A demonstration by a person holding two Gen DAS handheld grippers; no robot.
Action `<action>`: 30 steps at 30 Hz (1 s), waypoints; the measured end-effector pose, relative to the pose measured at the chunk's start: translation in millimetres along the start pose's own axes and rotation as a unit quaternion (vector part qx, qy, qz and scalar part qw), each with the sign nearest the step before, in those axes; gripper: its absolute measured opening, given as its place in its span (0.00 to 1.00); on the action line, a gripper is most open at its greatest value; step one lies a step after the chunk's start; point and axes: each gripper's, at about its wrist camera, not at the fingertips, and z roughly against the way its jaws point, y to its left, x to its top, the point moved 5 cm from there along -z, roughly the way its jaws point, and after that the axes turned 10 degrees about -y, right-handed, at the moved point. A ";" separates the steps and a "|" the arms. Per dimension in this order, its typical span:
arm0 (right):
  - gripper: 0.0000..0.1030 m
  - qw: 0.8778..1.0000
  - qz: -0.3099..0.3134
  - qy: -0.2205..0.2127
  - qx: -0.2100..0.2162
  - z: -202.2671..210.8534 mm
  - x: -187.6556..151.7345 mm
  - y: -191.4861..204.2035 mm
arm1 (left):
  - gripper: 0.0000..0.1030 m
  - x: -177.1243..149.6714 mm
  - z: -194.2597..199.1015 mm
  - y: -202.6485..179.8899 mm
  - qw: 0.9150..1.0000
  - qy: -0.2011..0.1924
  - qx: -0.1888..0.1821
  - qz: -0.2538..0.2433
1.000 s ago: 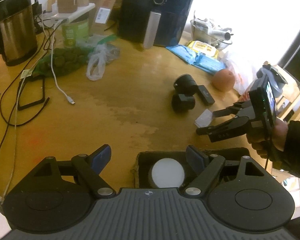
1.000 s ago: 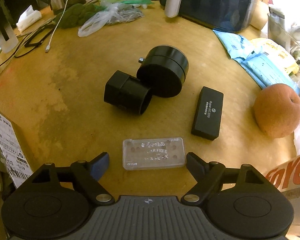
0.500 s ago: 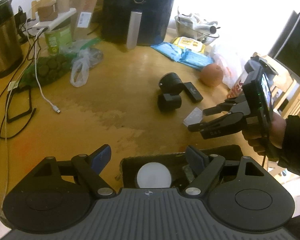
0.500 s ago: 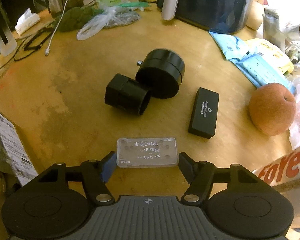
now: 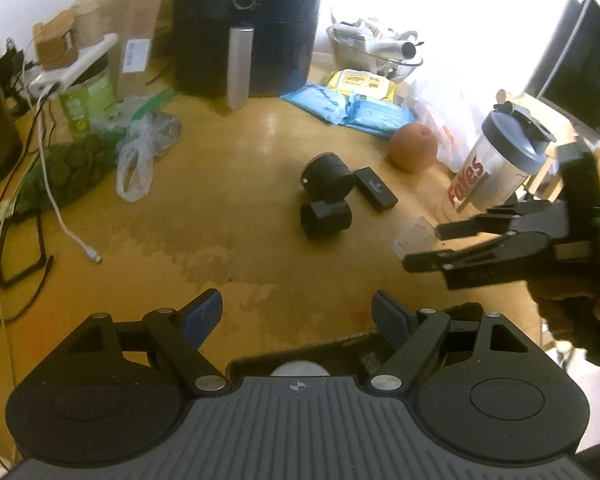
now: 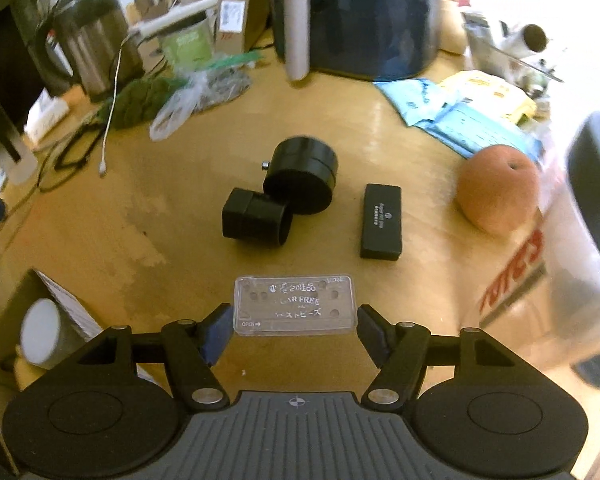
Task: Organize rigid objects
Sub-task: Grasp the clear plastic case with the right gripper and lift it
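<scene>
My right gripper (image 6: 295, 330) is shut on a clear plastic case (image 6: 295, 306) with white lettering and holds it above the wooden table; the case also shows in the left wrist view (image 5: 414, 237). Beyond it lie a black round case (image 6: 302, 176), a black square-ended tube (image 6: 256, 223) and a flat black box (image 6: 381, 221). My left gripper (image 5: 298, 316) is open and empty, above the far edge of a dark box (image 5: 332, 350) that holds a white-lidded jar (image 5: 298, 370). The jar also shows at the left of the right wrist view (image 6: 40, 336).
A peach (image 6: 498, 188), a shaker bottle (image 5: 496, 164) and blue packets (image 5: 352, 110) lie at the right. A black air fryer (image 5: 246, 28) stands at the back. A kettle (image 6: 94, 50), white cable (image 5: 60, 208), green bag (image 5: 68, 168) and plastic bag (image 5: 140, 148) sit at the left.
My right gripper closed on the clear case and lifted it off the table. My left gripper drew back, so less of the dark box and jar shows.
</scene>
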 end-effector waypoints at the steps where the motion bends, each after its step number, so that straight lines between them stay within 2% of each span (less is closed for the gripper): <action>1: 0.67 1.000 -0.008 -0.002 0.000 4.4 -0.8 -0.5 | 0.80 2.1 -3.1 -1.6 1.000 0.001 0.001 -0.007; 11: 0.68 0.997 -0.070 -0.021 -0.006 43.2 -7.4 -5.9 | 0.79 20.9 -41.2 -16.1 0.997 0.016 -0.003 -0.082; 16: 0.68 0.995 -0.090 -0.037 -0.017 56.3 -5.3 -3.2 | 0.79 28.0 -58.9 -28.1 0.990 0.014 -0.006 -0.143; 19: 0.68 0.994 -0.101 -0.043 -0.022 62.0 -6.4 -1.2 | 0.79 28.4 -68.9 -38.5 0.981 0.009 -0.005 -0.194; 24: 0.68 0.991 -0.119 -0.049 -0.030 71.1 -11.2 2.7 | 0.79 21.4 -89.9 -55.7 0.960 0.008 -0.002 -0.281; 30: 0.68 0.989 -0.134 -0.053 -0.041 81.7 -17.8 4.6 | 0.78 13.0 -113.2 -64.7 0.937 0.013 0.009 -0.349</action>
